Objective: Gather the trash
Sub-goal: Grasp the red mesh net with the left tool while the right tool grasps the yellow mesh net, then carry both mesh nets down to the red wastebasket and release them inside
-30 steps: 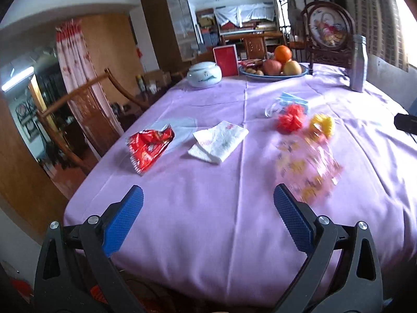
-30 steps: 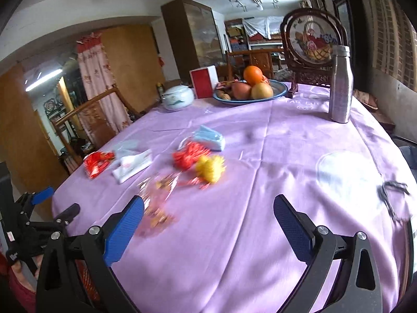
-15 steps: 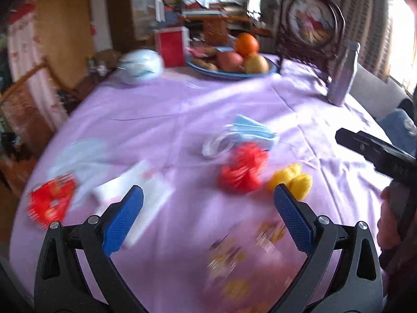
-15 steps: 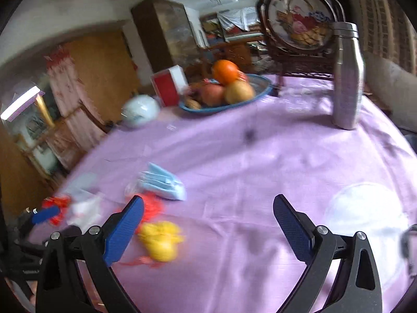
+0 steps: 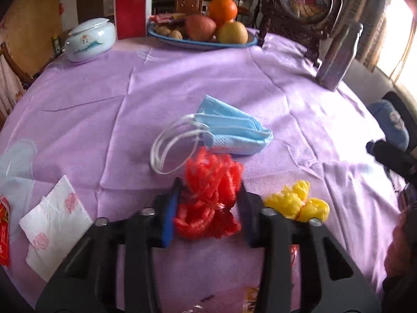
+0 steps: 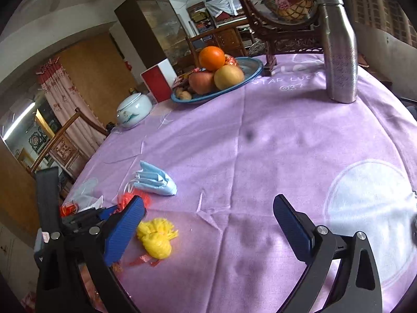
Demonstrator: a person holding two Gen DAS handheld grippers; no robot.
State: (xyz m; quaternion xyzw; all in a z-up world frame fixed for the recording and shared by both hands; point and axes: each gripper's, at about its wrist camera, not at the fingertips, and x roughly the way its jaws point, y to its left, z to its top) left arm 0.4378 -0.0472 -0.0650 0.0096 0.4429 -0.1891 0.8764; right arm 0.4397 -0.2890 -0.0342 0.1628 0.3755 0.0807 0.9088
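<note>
A crumpled red mesh net (image 5: 206, 214) lies on the purple tablecloth (image 5: 182, 83). My left gripper (image 5: 209, 185) is closing on it, and its blue pads touch the net on both sides. Just right of it sits a yellow mesh net (image 5: 297, 204), and beyond it a folded blue face mask (image 5: 232, 133). A white napkin (image 5: 54, 221) and a red snack wrapper (image 5: 4, 232) lie at the left. My right gripper (image 6: 208, 203) hangs open over bare cloth, with the yellow net (image 6: 156, 240) and the mask (image 6: 153, 180) to its left.
At the far side stand a blue fruit plate (image 5: 203, 44), a white lidded jar (image 5: 90, 39) and a red box (image 5: 131, 15). A steel bottle (image 6: 338, 52) stands at the far right in front of a carved wooden frame (image 6: 281, 0). Wooden chairs stand beyond the table's left edge.
My left gripper has swung right, from over the snack wrapper and napkin to the red net, and its jaws have narrowed onto it. My right gripper has moved in over the table and stays open.
</note>
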